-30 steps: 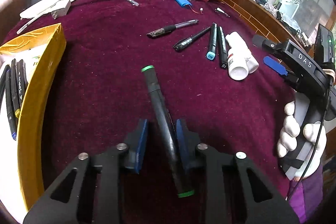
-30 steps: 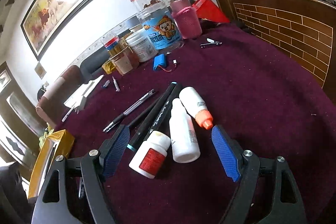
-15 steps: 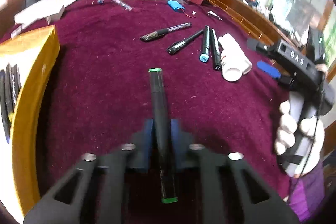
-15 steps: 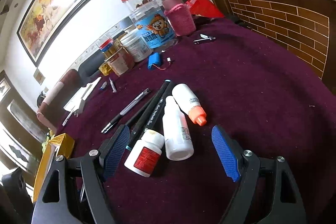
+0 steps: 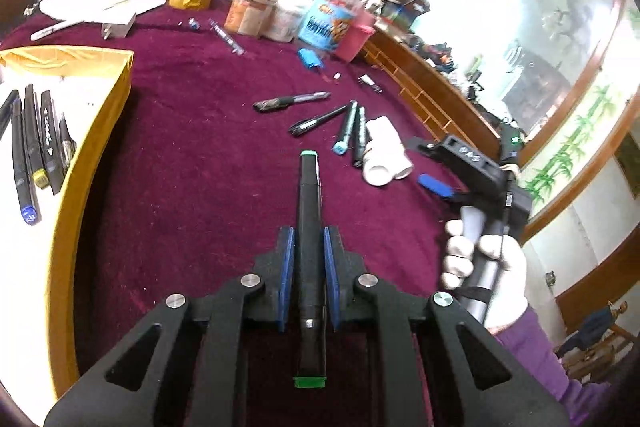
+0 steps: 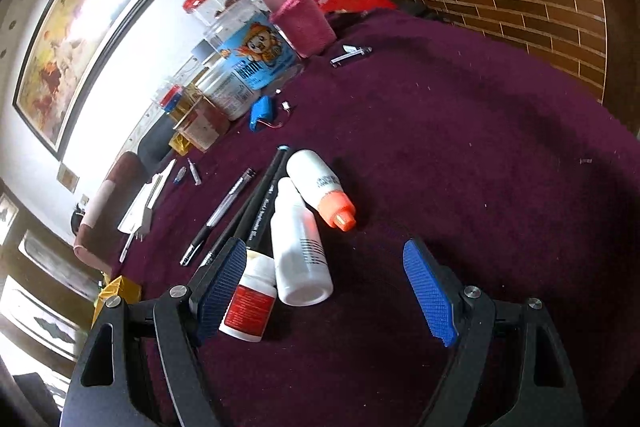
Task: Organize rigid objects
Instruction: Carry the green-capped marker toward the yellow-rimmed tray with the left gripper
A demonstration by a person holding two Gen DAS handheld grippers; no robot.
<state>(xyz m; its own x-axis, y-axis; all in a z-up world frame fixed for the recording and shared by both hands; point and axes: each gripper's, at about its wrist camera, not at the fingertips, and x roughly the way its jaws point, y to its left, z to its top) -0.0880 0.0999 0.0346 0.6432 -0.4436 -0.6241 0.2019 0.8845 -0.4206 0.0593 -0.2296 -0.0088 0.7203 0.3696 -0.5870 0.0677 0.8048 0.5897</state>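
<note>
Maroon velvet cloth covers the counter [image 5: 192, 155], and I now have the black marker with green end caps [image 5: 309, 239] clenched in my left tongs [image 5: 308, 267]. A second ago those jaws were still closing around it as it lay slanted on the cloth; now the pads press its barrel and it has come up off the counter. To me that means the pick is done, and the carry to the yellow-rimmed box [image 5: 100, 131] on the left, where I count about five dark pens already laid side by side, is the step in hand.

My right tongs [image 6: 332, 291] stand released and wide over three white plastic bottles: one red-labelled [image 6: 250, 307], one plain-capped [image 6: 300, 251], one orange-capped [image 6: 320, 191]. The left pad sits beside the red-labelled one, gripping nothing. Four pens or markers [image 5: 340, 123] remain loose next to them.
</note>
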